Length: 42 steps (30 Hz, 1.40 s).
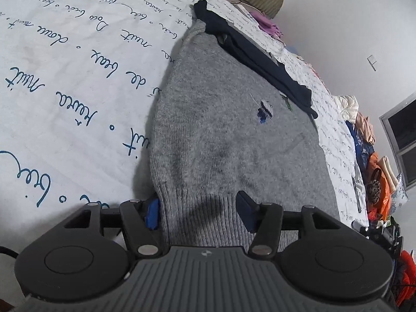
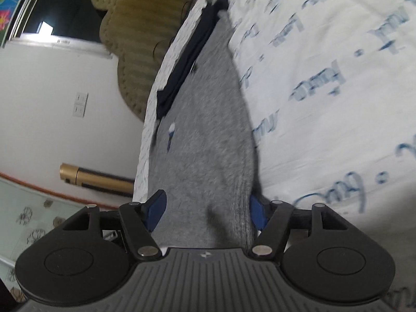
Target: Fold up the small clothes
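A grey knit sweater (image 1: 234,130) with a dark navy collar (image 1: 249,54) and a small blue embroidered mark (image 1: 265,109) lies flat on the white bedsheet with blue script (image 1: 65,65). My left gripper (image 1: 199,214) is open, its blue pads either side of the ribbed hem, one pad under the edge. In the right wrist view the same sweater (image 2: 205,130) stretches away. My right gripper (image 2: 208,213) is open, its jaws straddling the hem near the sweater's side edge.
A heap of colourful clothes (image 1: 374,171) lies along the bed's far edge. A tan striped cushion (image 2: 145,39) sits by the wall, with a window (image 2: 59,10), a wall socket (image 2: 80,104) and a gold tube (image 2: 96,179) beside the bed.
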Each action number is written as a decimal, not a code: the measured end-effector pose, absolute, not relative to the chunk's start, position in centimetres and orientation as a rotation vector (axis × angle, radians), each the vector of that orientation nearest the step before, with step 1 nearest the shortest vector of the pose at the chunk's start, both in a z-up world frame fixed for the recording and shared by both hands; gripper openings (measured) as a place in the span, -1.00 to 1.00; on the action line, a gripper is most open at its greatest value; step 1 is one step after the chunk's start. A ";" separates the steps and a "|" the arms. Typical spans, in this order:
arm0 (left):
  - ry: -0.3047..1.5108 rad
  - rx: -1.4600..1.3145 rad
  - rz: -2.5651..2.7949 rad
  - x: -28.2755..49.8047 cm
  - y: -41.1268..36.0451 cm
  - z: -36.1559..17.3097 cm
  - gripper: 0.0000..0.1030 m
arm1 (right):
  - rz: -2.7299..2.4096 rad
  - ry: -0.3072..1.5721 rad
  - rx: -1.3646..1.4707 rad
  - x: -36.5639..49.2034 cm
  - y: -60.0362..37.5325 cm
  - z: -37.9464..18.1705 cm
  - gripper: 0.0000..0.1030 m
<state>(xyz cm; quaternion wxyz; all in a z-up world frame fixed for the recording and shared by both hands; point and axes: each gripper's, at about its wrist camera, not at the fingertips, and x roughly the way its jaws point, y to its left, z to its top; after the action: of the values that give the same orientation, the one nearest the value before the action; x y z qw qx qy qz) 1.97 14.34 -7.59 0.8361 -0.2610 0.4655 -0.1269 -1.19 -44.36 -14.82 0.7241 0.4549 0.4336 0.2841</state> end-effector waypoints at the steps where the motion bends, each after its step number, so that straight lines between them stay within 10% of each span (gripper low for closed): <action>1: 0.984 -0.552 -0.269 1.9 14.3 -7.6 0.17 | 0.638 0.975 0.985 -1.2 -44.0 -14.8 0.16; 4: 0.978 -0.553 -0.268 1.6 14.3 -7.7 0.12 | 0.661 1.010 1.005 -1.8 -43.4 -15.4 -0.29; 6: 0.984 -0.535 -0.253 1.6 14.1 -7.8 -0.34 | 0.621 1.039 0.994 -2.1 -42.9 -16.2 -0.90; 7: 0.998 -0.526 -0.246 1.7 13.9 -8.0 -0.89 | 0.599 1.046 0.994 -2.1 -42.8 -16.6 -0.90; 22: 1.043 -0.506 -0.282 0.4 14.8 -8.5 -0.78 | 0.498 1.019 0.891 -4.1 -46.2 -15.5 -0.92; 26: 1.041 -0.469 -0.317 0.2 14.6 -7.9 -0.51 | 0.489 0.982 0.917 -4.4 -46.3 -15.2 -0.76; 33: 1.028 -0.505 -0.346 0.4 14.1 -7.9 -0.12 | 0.449 0.920 0.903 -4.0 -48.9 -13.1 0.18; 42: 1.035 -0.538 -0.332 1.3 13.7 -7.9 -0.06 | 0.545 0.987 0.885 -2.0 -46.0 -13.9 0.18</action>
<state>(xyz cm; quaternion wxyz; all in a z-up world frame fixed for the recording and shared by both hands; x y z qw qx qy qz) 1.30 13.66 -7.92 0.8218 -0.2526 0.4863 -0.1562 -1.96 -46.04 -13.91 0.7540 0.4056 0.4523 0.2497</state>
